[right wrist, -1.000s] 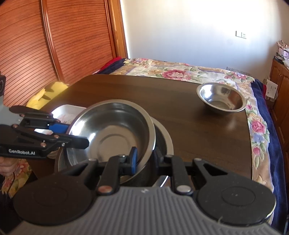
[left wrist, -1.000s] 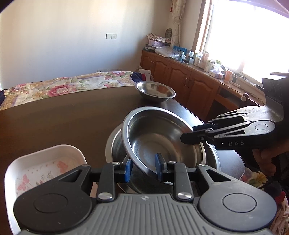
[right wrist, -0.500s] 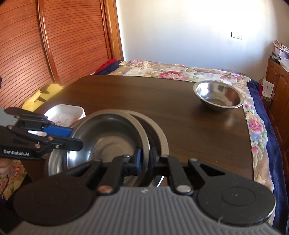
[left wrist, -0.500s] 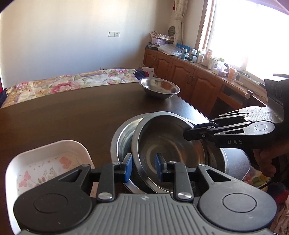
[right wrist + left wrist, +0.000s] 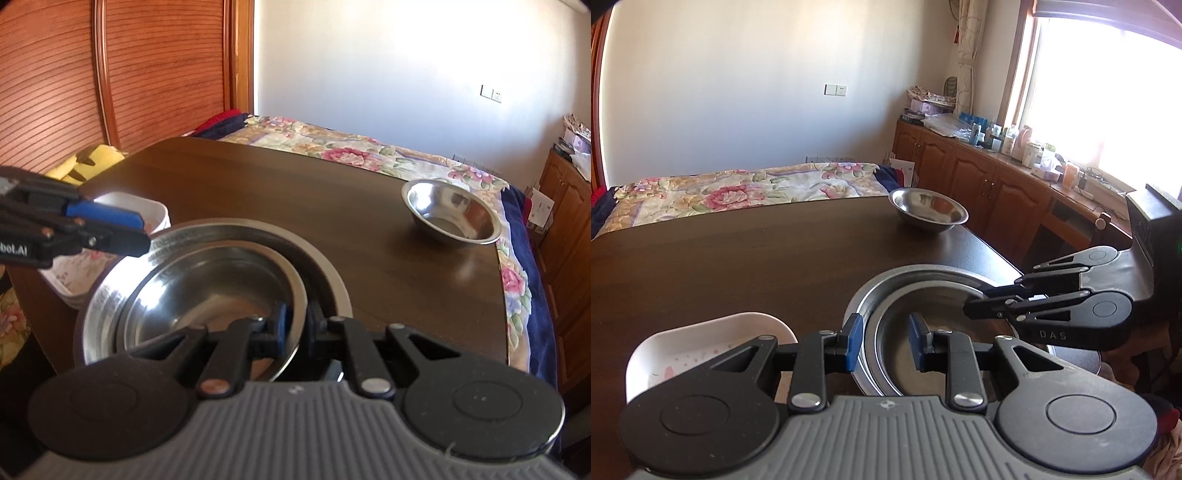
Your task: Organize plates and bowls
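Dark brown wooden tabletop (image 5: 738, 258) fills both views, with a floral bedspread beyond its far edge. We hold two grippers over a nested stack at the near edge: a smaller round stainless-steel bowl (image 5: 207, 295) sits inside a wider shallow stainless-steel basin (image 5: 325, 273).

Our right gripper (image 5: 295, 325) is clenched on the near-right rim of the smaller bowl, one pad inside the wall and one outside. Our left gripper (image 5: 882, 339) straddles the left side of the stack with its blue pads slightly apart. The rims of both vessels run between them, and we cannot tell whether the pads press on metal.

A white rectangular ceramic dish with a floral print (image 5: 701, 347) lies just left of the stack. A second small round steel bowl (image 5: 450, 214) stands alone, well apart, toward the far right corner of the table.

We judge that this lone bowl is the remaining item to nest. It lies far and right of both grippers, so the right hand is nearer.
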